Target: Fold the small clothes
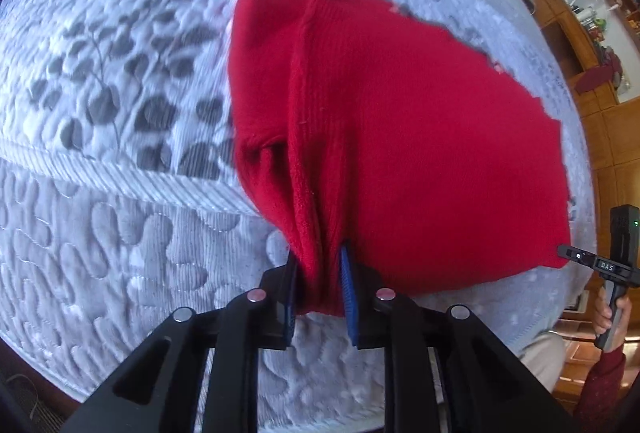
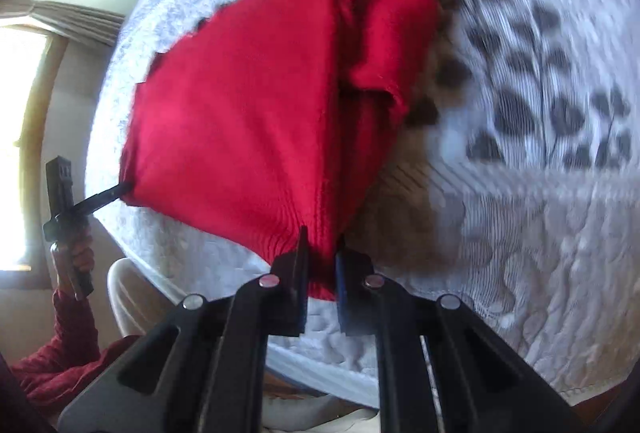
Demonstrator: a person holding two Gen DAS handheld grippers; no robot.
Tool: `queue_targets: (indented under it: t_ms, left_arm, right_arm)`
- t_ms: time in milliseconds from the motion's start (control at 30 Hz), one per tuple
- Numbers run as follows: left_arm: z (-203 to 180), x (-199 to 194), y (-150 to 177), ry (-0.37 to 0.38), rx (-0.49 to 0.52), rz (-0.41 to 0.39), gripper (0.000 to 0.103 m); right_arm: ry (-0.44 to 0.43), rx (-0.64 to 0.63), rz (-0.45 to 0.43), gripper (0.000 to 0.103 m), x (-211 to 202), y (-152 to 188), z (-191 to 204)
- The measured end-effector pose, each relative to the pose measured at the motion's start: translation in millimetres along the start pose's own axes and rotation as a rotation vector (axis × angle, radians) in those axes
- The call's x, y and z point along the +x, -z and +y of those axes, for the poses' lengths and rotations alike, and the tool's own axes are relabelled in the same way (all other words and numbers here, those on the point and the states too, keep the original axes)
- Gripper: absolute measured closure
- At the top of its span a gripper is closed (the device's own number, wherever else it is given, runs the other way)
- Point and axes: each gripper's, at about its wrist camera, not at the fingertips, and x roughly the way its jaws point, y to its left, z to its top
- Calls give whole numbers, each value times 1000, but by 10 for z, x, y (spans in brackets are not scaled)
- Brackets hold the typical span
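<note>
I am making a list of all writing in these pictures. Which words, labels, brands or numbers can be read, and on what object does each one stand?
"DAS": white letters on a small dark plate on the right gripper, seen at the right edge of the left wrist view.
Nothing else is readable: the red garment and the quilted bed cover show no writing, and the shelf items are too small to read.

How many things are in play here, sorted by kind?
Red knitted garment: 1
Black two-finger grippers, left gripper and right gripper, each clamped on the garment: 2
Grey quilted bed cover with leaf print: 1
Total: 4
</note>
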Motion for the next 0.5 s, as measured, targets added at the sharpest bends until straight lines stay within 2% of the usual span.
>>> queue_targets:
  t_ms: [100,133,167,200,233,333,433,500]
  left_arm:
    - [79,-4,-42,21,-31,-22,78]
    - [90,-41,-48,22,-25,-26,73]
    - [104,-101,-47,6,-7,-28,71]
    - [102,-184,-27,-37,12,-34,66]
    - [109,-273,-26,-73,28,-47,58]
    - [166,-613,-131,-160,42,-144,54]
    - [108,-855,-397,-190,46,-232,52]
    - [-24,-882,-658,-171,51,-254,52]
  right_arm:
    - [-5,31,-1,88,146,-23,-32]
    - [-10,24,-4,85,123,-20,-7]
    - [-3,10,-6,80,73,-6,26]
    - [12,0,-4,68,-4,29,16]
    - [31,-14,-10,63,-71,35,53]
    - [80,-68,-75,61,-368,-22,191]
    - [76,-97,-152,54,-637,-313,304]
    - [82,-101,-201,39,-707,-647,374]
